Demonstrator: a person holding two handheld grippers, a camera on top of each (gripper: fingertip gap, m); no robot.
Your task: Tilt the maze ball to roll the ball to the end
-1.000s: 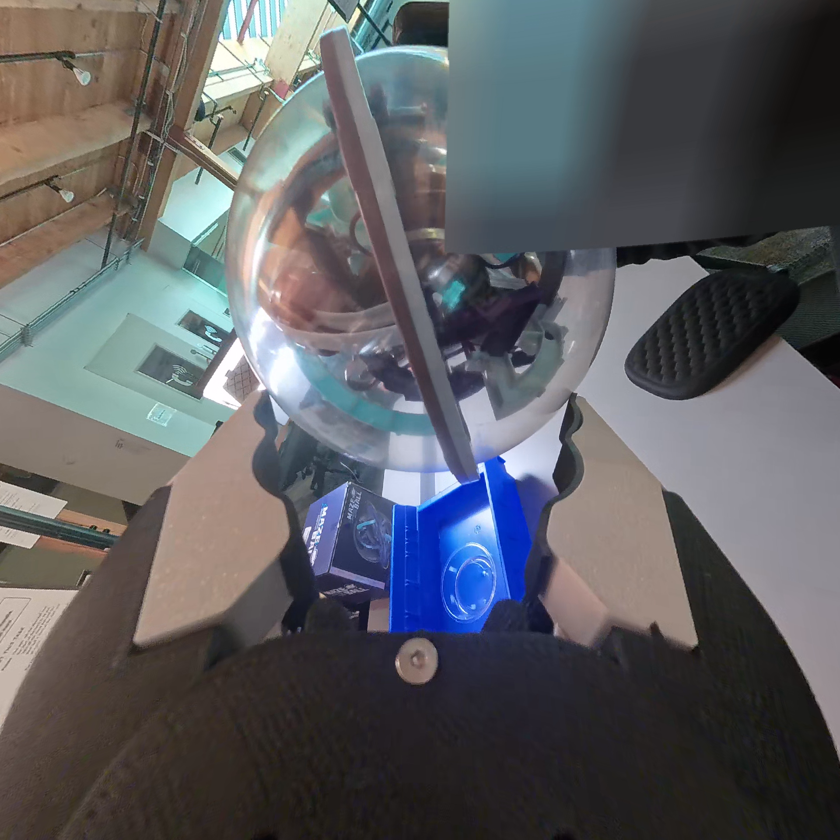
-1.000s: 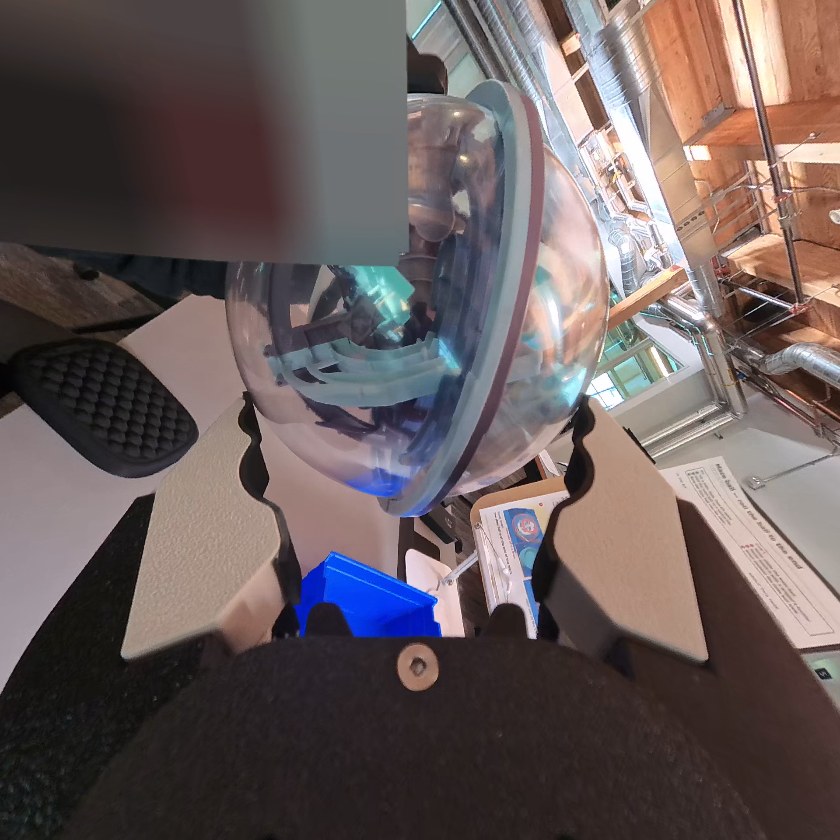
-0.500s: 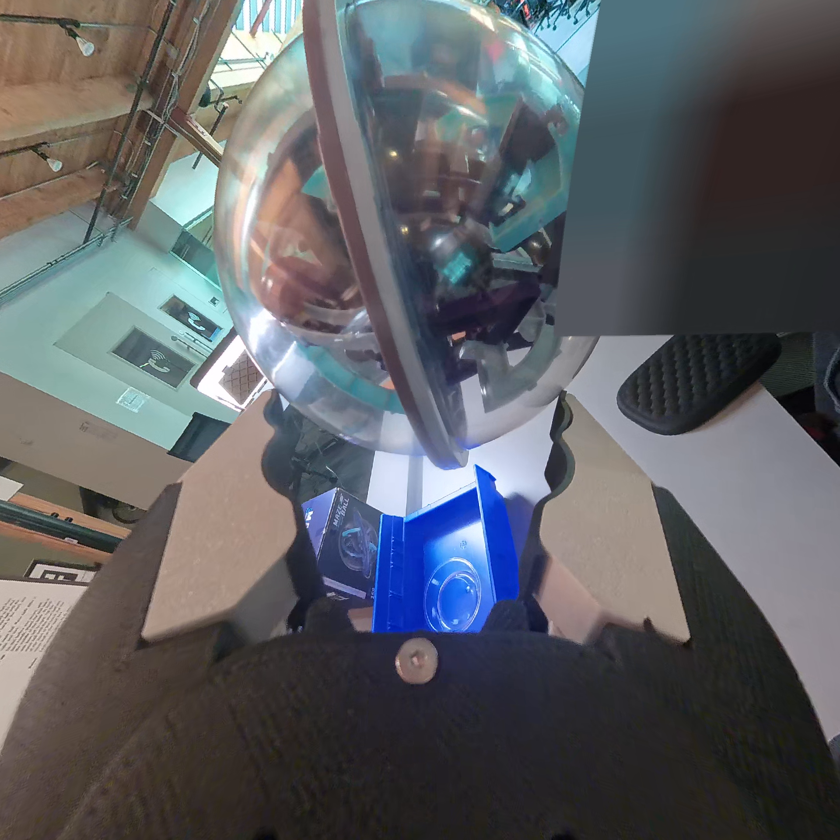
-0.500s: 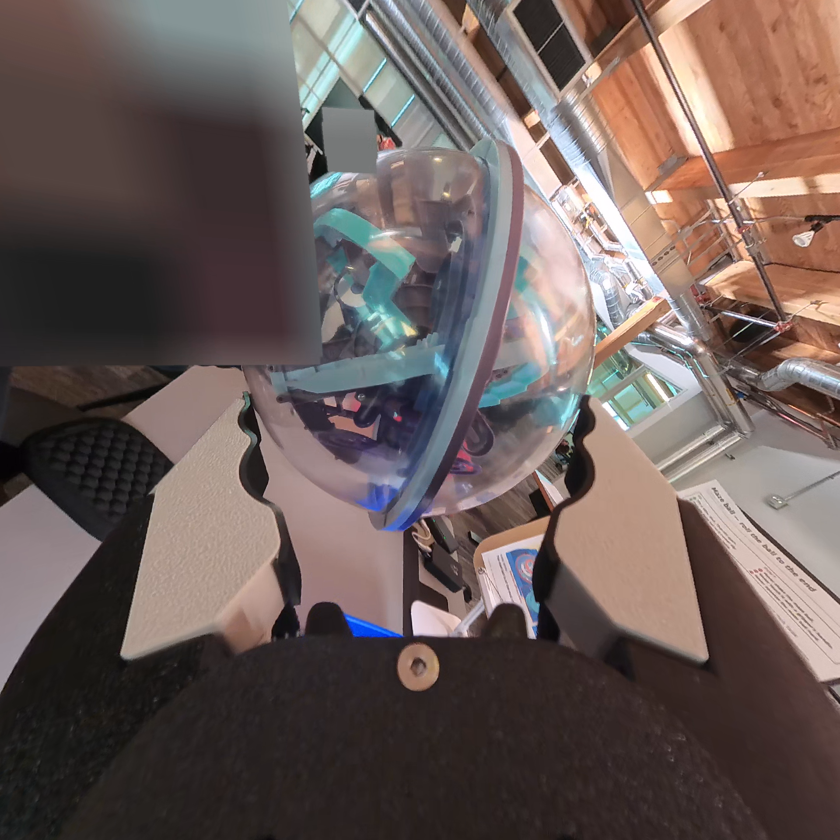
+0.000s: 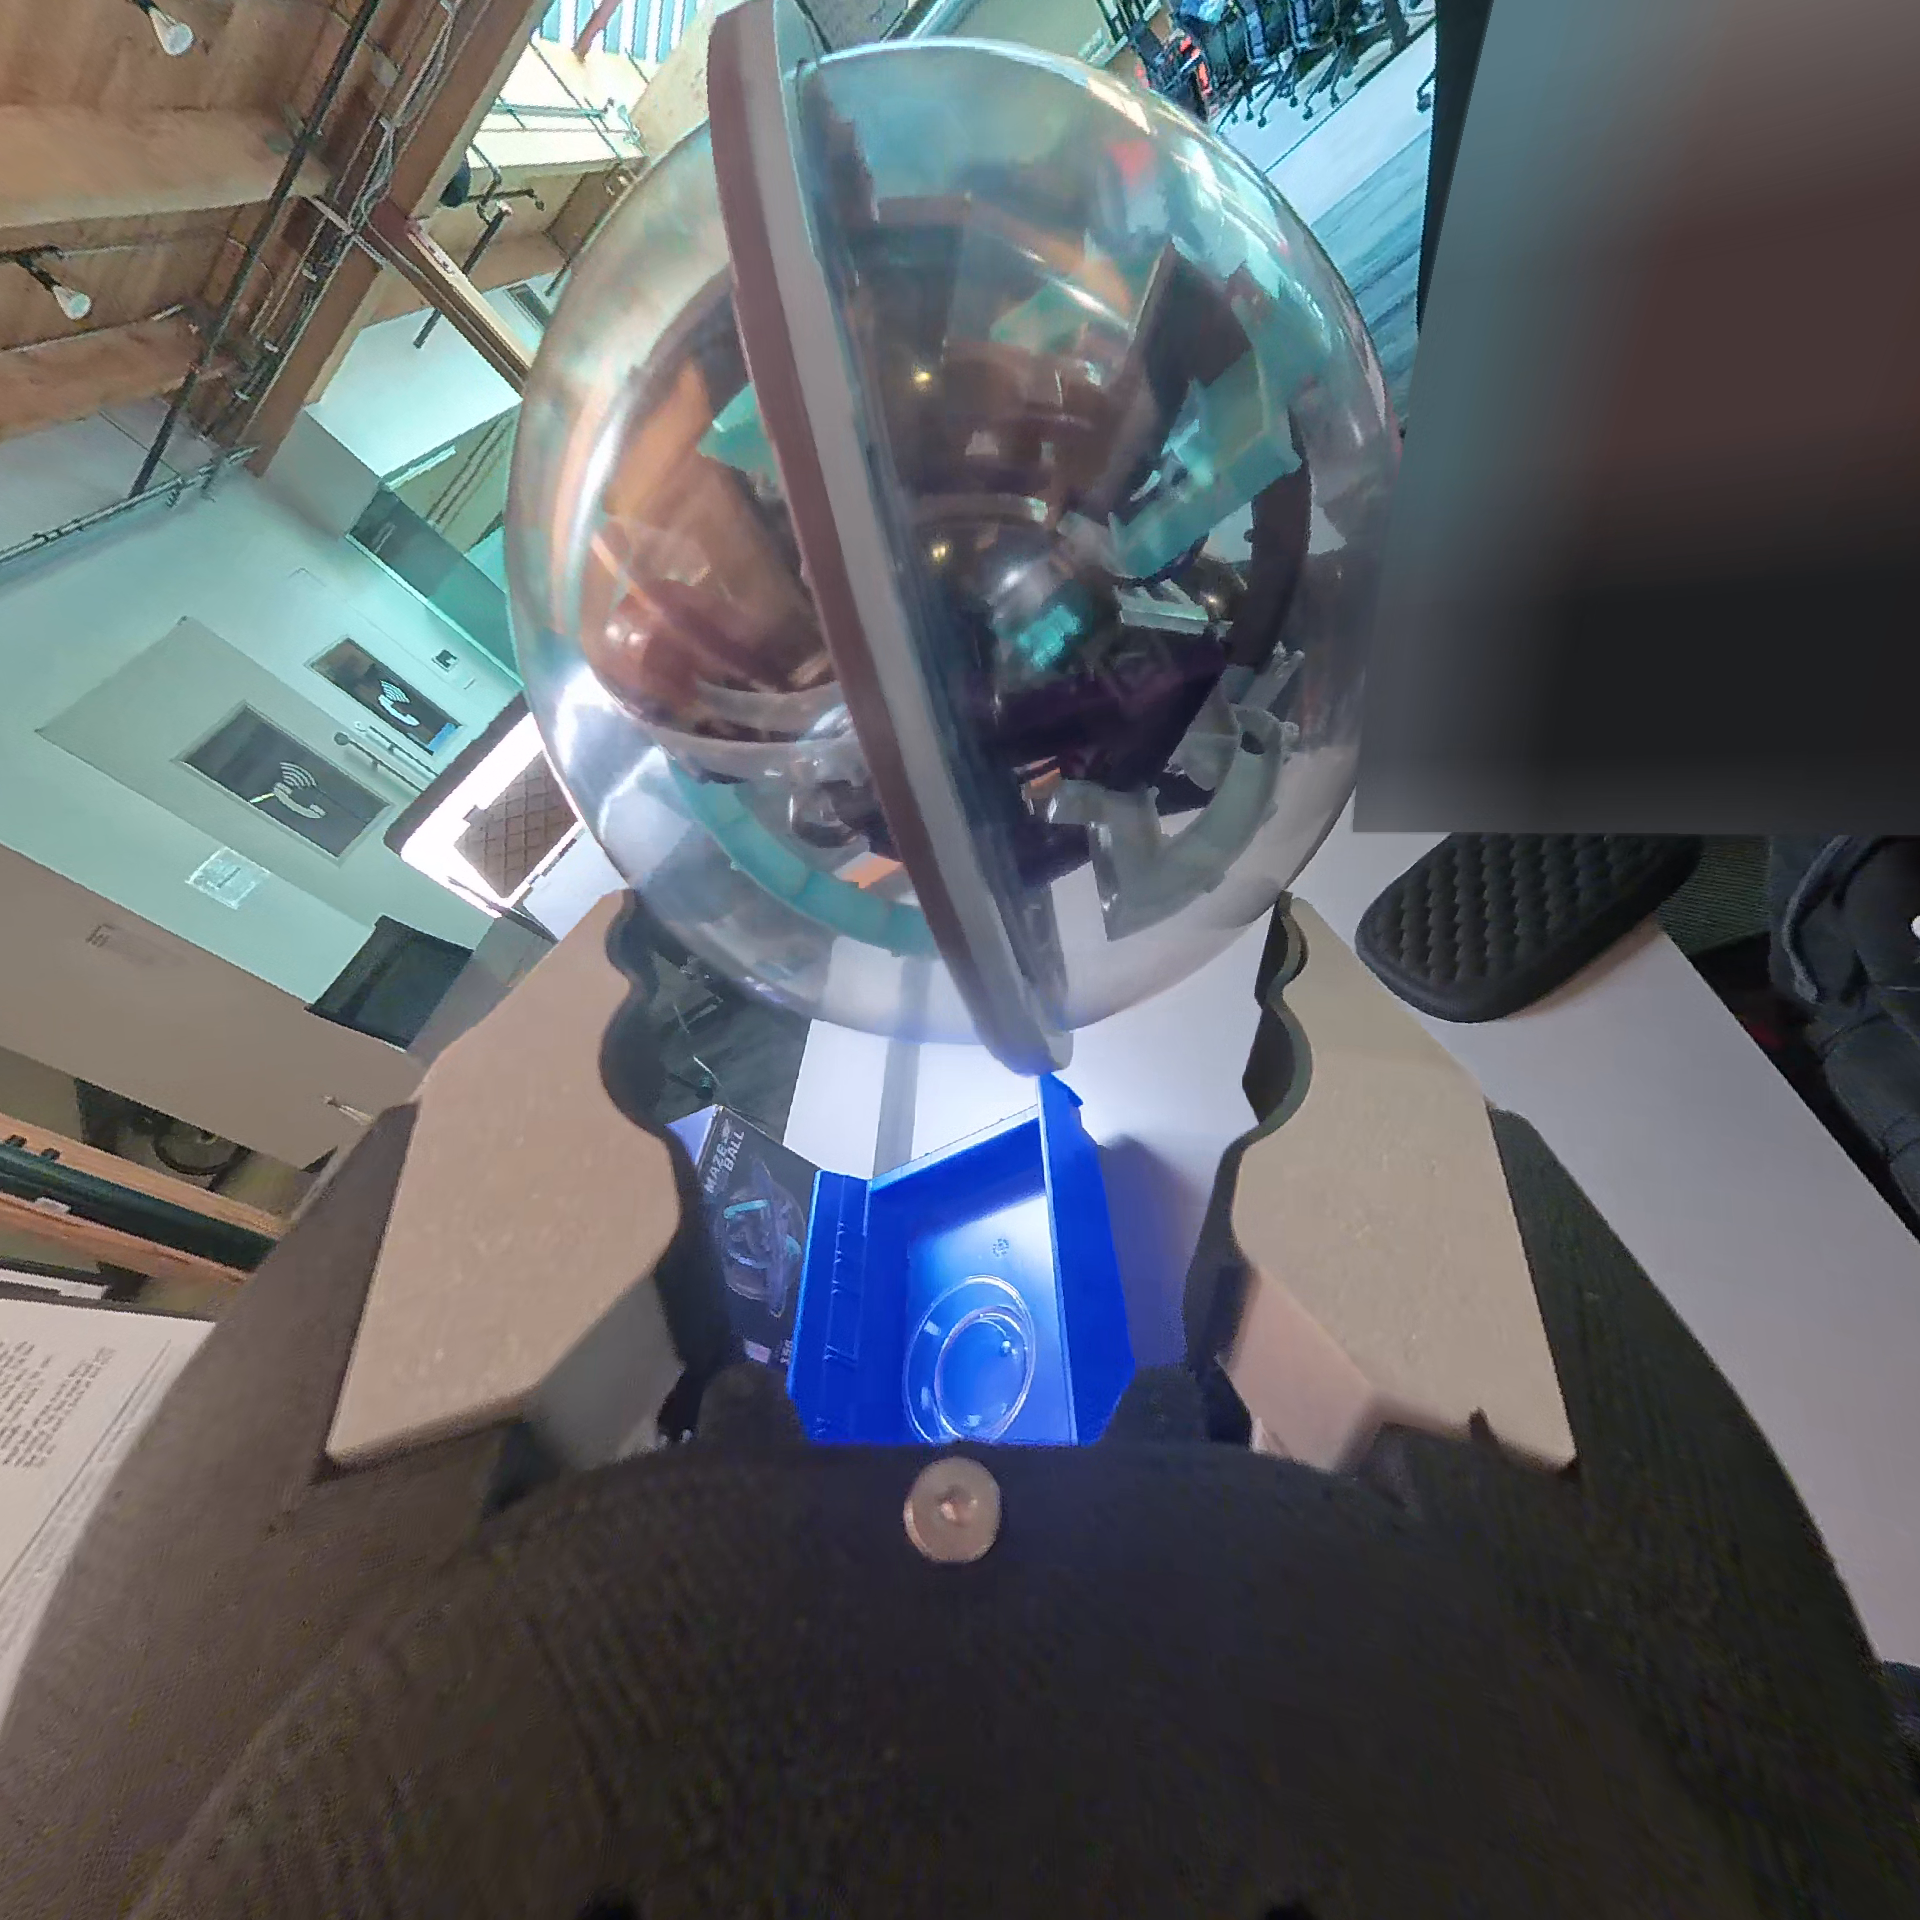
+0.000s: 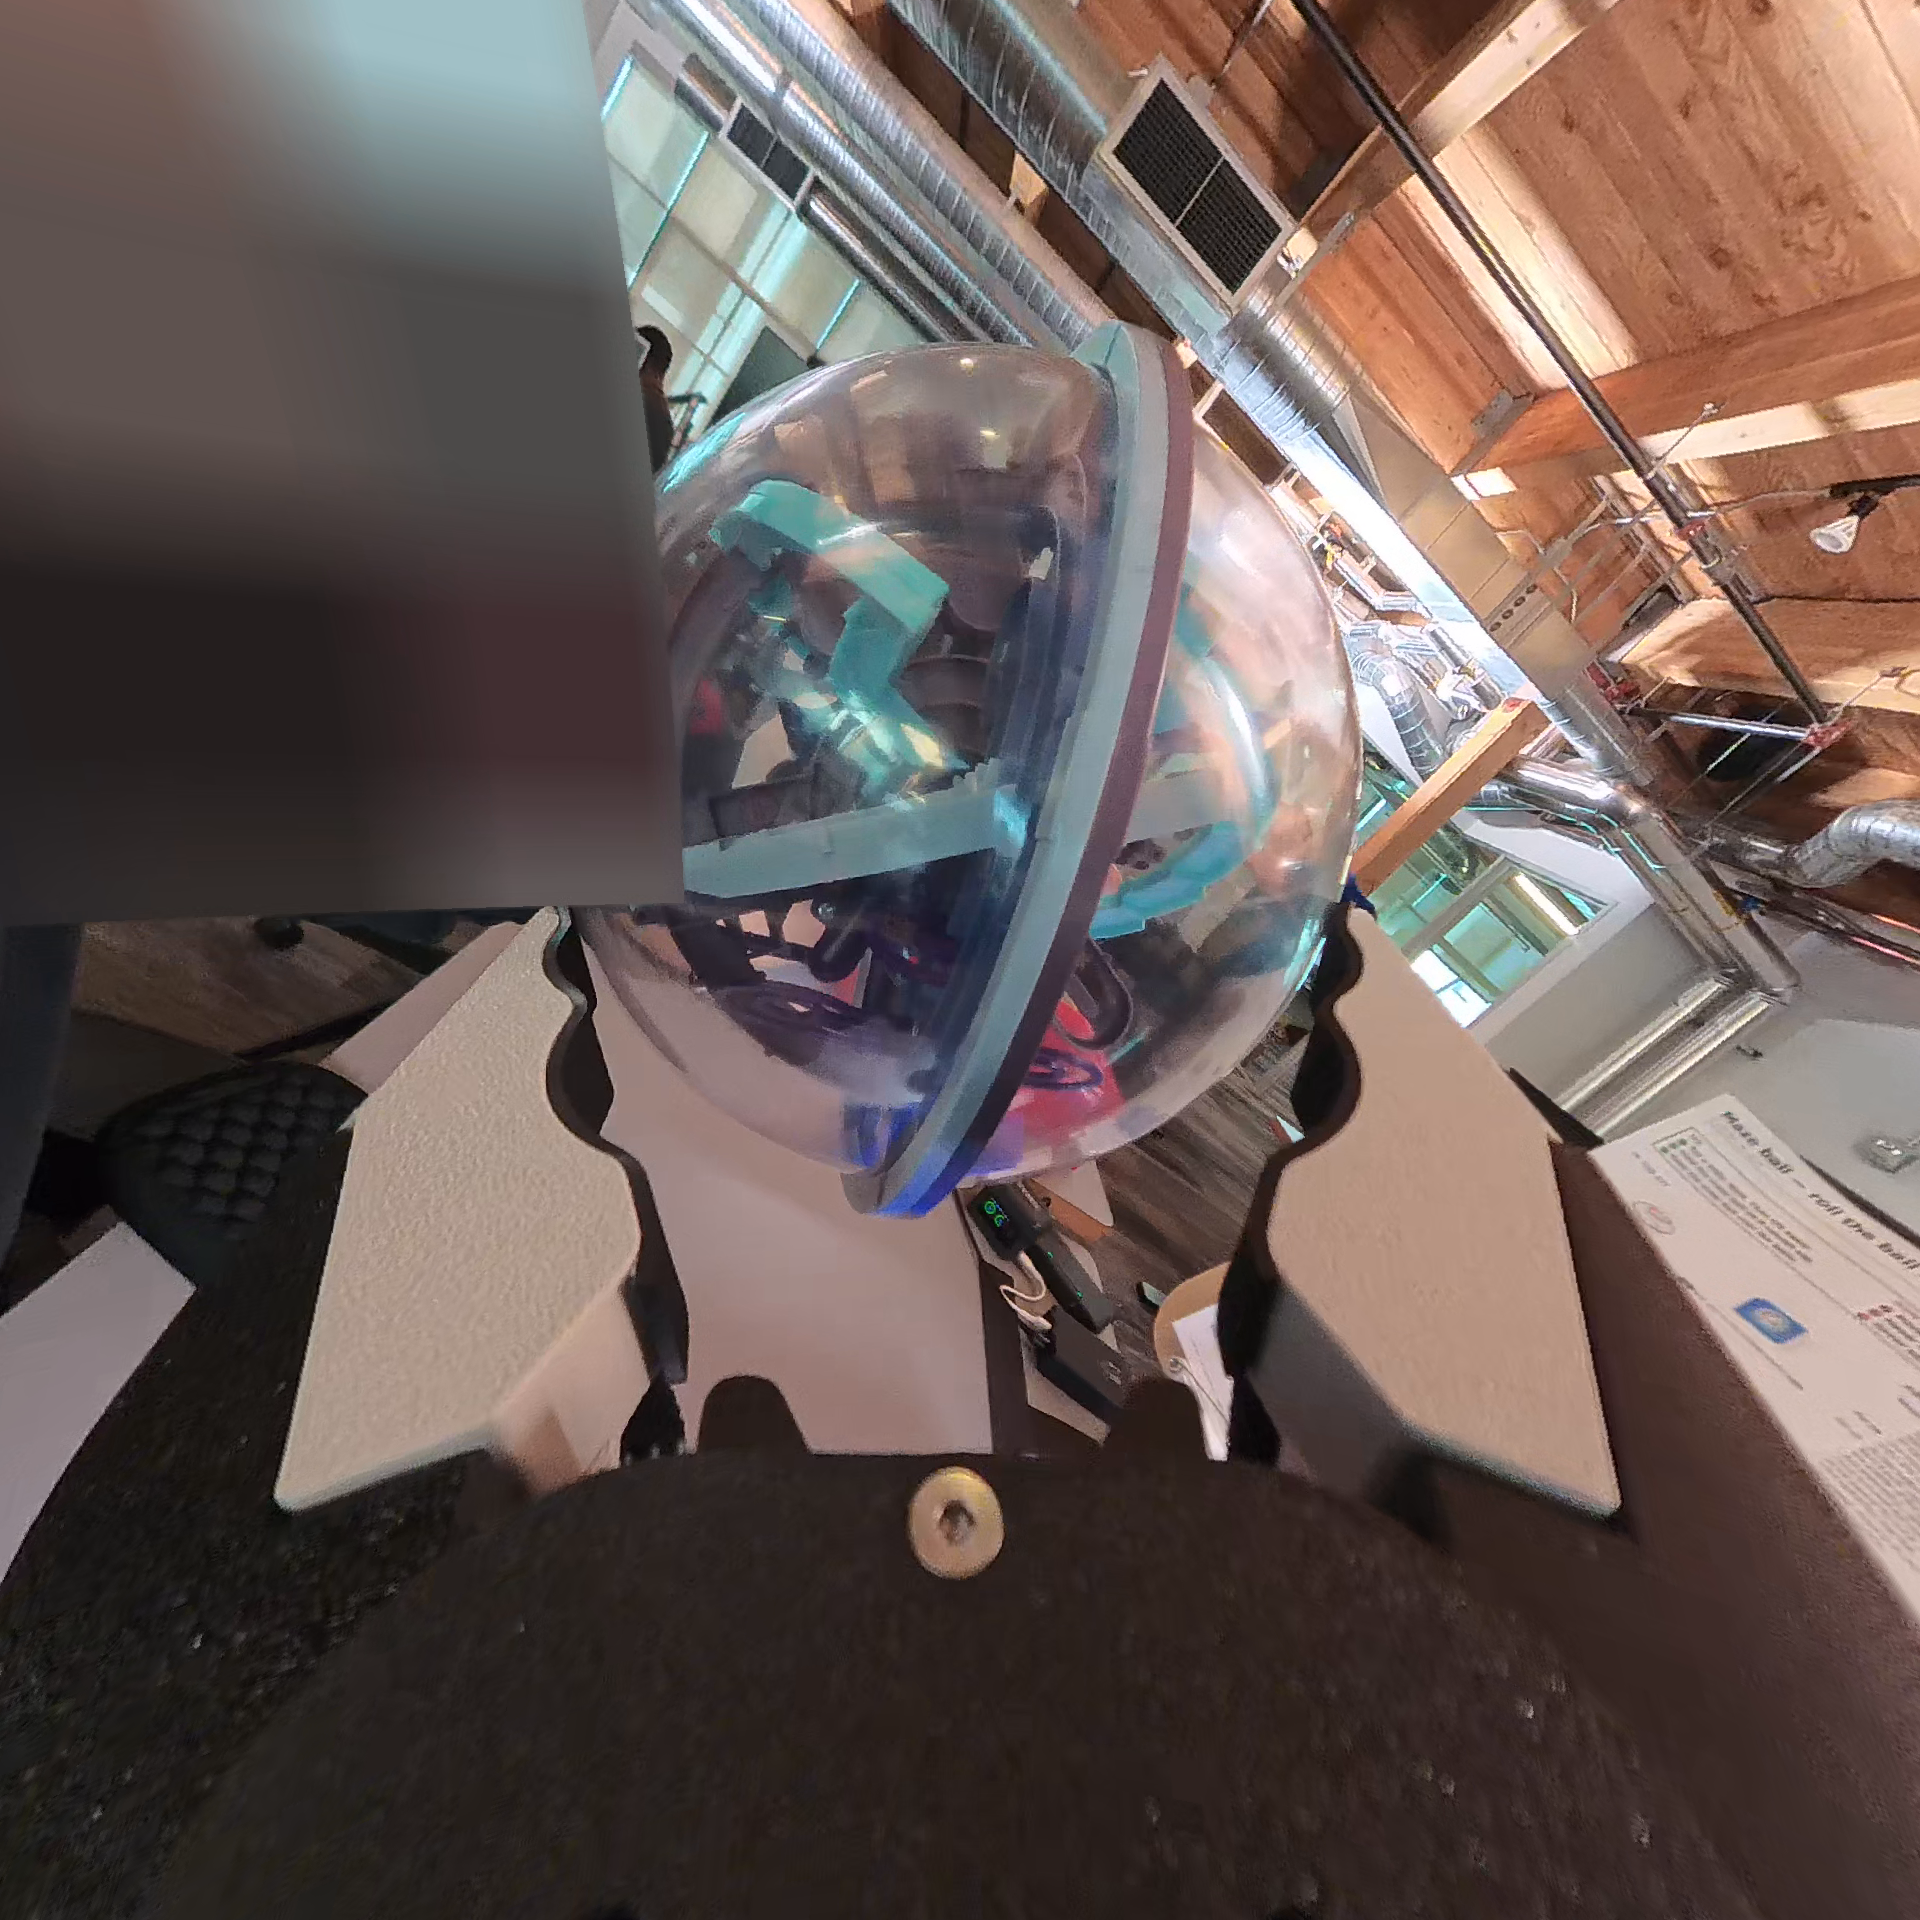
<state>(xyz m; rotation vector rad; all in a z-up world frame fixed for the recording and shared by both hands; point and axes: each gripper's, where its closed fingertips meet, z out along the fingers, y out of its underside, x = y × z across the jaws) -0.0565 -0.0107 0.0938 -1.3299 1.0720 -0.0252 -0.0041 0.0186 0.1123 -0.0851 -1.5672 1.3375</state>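
The maze ball (image 5: 935,582) is raised well above the table (image 5: 1195,1101), over the blue bin (image 5: 966,1278). The left gripper (image 5: 951,997) and right gripper (image 6: 956,997) each have jaws spread wide, cradling the ball from below.

White table (image 5: 1621,1122): blue bin (image 5: 966,1278) on it, dark printed box (image 5: 743,1226) touching bin's left side; printed sheet (image 6: 1808,1309) farther off.

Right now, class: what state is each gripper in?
Left gripper: shut on the maze ball, a finger on each side.
Right gripper: shut on the same maze ball.
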